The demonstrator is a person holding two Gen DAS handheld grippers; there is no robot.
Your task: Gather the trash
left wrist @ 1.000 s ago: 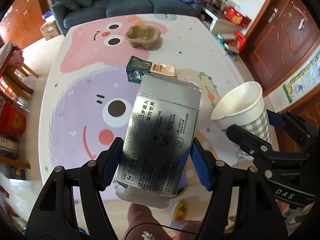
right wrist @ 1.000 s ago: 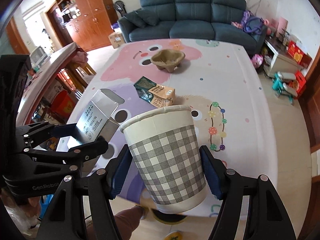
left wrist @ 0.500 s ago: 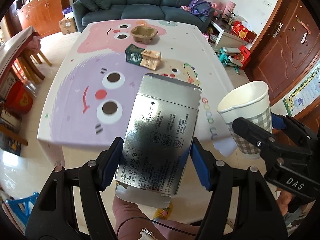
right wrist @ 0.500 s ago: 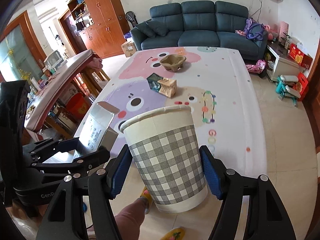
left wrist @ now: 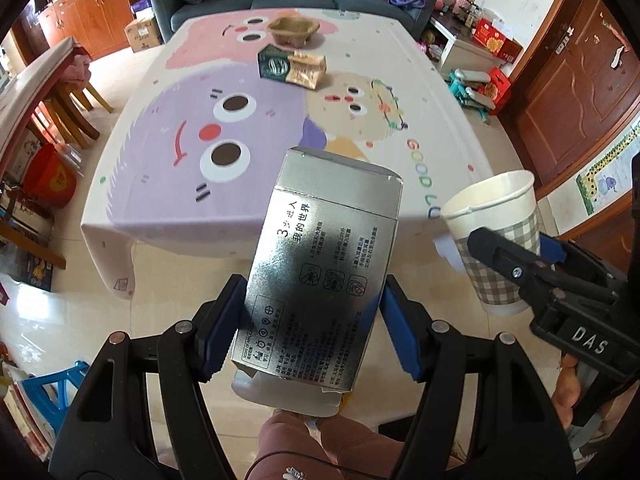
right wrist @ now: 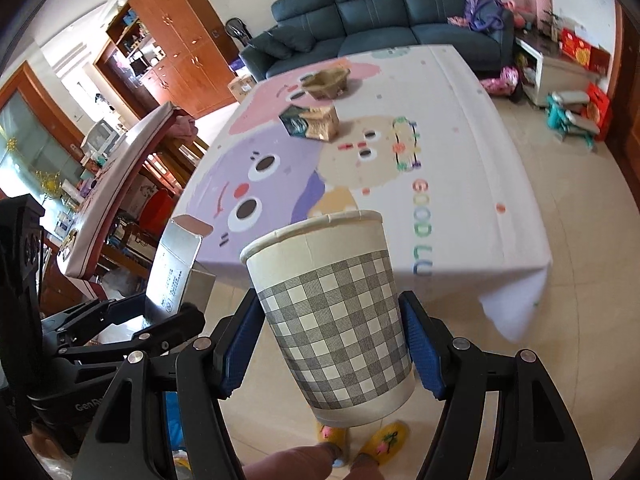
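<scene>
In the left wrist view, a silver carton (left wrist: 320, 268) is clamped between the blue pads of the left gripper (left wrist: 312, 320), its open flap end pointing toward the table (left wrist: 360, 80). Compared with a second ago, the table has dropped back from directly beneath the carton to well beyond it, and bare floor is now seen under the held item, so the load has been carried away from the table edge. Two pieces are left on the far part of the cloth: a flattened green and tan packet (left wrist: 292, 66) and, beyond it, a pulp cup tray (left wrist: 294, 30). In the right wrist view, a checked paper cup (right wrist: 334, 312) is gripped upright between the pads of the right gripper (right wrist: 332, 348), with the carton seen to its left and the near table corner well beyond it. No bin is shown in either view. It is judged that these two pieces are on their way to disposal, and a further trip will be needed for the packet and tray.
</scene>
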